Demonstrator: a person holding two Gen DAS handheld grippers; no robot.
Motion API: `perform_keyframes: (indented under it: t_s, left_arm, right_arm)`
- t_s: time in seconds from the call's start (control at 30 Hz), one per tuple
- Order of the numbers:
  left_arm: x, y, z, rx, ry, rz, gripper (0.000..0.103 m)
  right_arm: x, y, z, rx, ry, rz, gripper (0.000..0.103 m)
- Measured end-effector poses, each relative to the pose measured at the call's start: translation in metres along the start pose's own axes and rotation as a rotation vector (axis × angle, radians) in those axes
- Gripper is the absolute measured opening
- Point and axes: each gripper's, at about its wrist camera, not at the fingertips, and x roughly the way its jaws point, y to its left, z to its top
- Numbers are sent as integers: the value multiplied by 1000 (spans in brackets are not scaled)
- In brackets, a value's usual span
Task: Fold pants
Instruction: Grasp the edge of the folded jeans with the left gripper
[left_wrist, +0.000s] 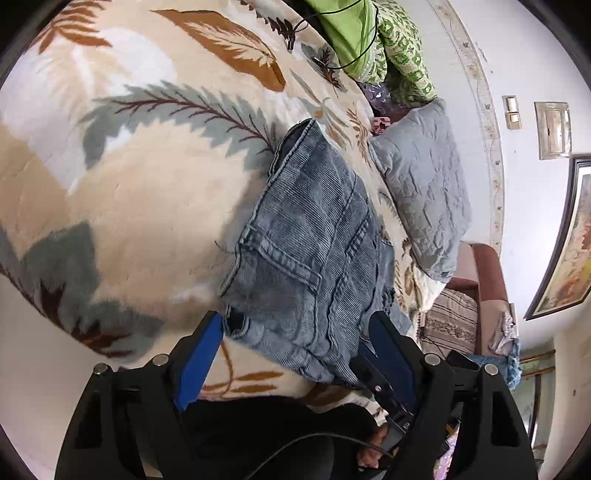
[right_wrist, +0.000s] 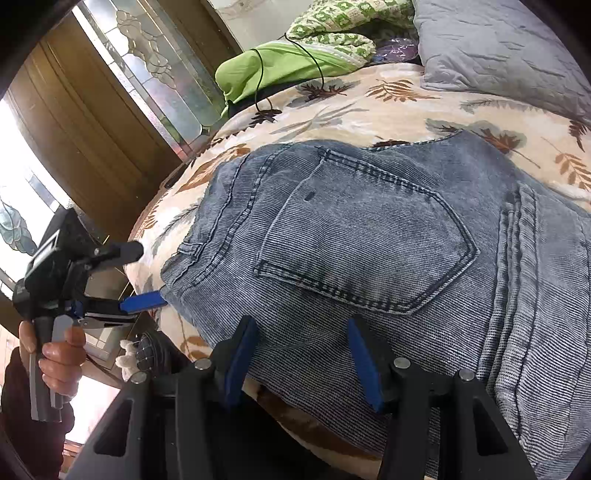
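Note:
Blue washed denim pants (left_wrist: 314, 251) lie folded in a compact stack on a leaf-patterned blanket (left_wrist: 147, 166), back pocket (right_wrist: 365, 243) facing up. My left gripper (left_wrist: 295, 332) is open, its blue fingers either side of the stack's near corner. It also shows in the right wrist view (right_wrist: 144, 277), open at the stack's left edge by the waistband. My right gripper (right_wrist: 301, 343) is open, hovering over the near edge of the pants (right_wrist: 369, 240) just below the pocket, holding nothing.
A grey quilted pillow (left_wrist: 421, 184) lies right of the pants. Green clothes (right_wrist: 280, 62) with a black cable lie at the far end of the bed. A wooden door with glass panels (right_wrist: 110, 110) stands left. A brown chair (left_wrist: 476, 295) and framed picture are at the wall.

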Motion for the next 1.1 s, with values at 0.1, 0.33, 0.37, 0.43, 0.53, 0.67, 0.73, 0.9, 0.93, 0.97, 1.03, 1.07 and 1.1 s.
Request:
perform_keyframes:
  t_s: [0.1, 0.33, 0.37, 0.43, 0.53, 0.67, 0.73, 0.9, 0.93, 0.97, 1.03, 1.07, 1.1]
  left_arm:
    - [9, 5, 5, -38, 7, -5, 65]
    - [11, 10, 3, -56, 9, -1, 37]
    - [12, 11, 3, -59, 6, 9, 30]
    - [13, 11, 3, -50, -3, 18, 22]
    - [11, 5, 3, -10, -21, 41, 13]
    - [5, -14, 1, 78, -61, 90, 9]
    - [-1, -29, -2, 141, -88, 99, 9]
    - [-13, -79, -11, 298, -141, 126, 9]
    - [-14, -86, -12, 318, -145, 135, 9]
    - [-15, -95, -14, 344, -148, 143, 9]
    - [-13, -109, -19, 385, -132, 155, 9]
    - [-11, -116, -23, 413, -131, 174, 8]
    - [-10, -125, -28, 451, -139, 197, 8]
  right_arm:
    - [-1, -1, 0, 3, -1, 6, 55]
    - [0, -2, 0, 4, -7, 14, 55]
    - [0, -1, 0, 4, -7, 13, 55]
    - [-1, -1, 0, 2, -8, 19, 56]
    - [-1, -2, -1, 2, -8, 19, 56]
    - [-3, -1, 0, 13, -8, 17, 55]
    - [-8, 1, 3, 22, -17, 29, 55]
    - [-18, 12, 17, -2, -74, 62, 55]
    - [-15, 14, 20, -10, -63, 50, 55]
    - [-9, 14, 21, -10, -38, 34, 55]
    - [6, 8, 19, 22, 17, 36, 55]
    - [8, 5, 19, 43, 22, 45, 55]
    - [7, 5, 18, 49, 18, 49, 55]
